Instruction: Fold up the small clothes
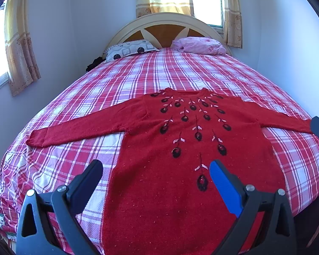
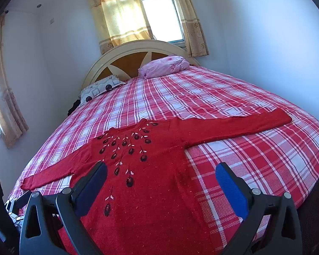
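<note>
My left gripper (image 1: 156,170) and right gripper (image 2: 160,173) both gape wide, holding nothing. The fuzzy red knit sweater (image 1: 180,148) (dark beaded flowers down its front) lies flat, sleeves outspread, on the plaid bedspread (image 1: 138,74).

Daylight floods in through the window (image 1: 204,0) behind the headboard, blowing out the glass and glowing through thin curtains (image 2: 119,14). Walls read cool and bluish. Both fisheye views bend the bed (image 1: 138,80) and darken into black vignettes at the corners.
</note>
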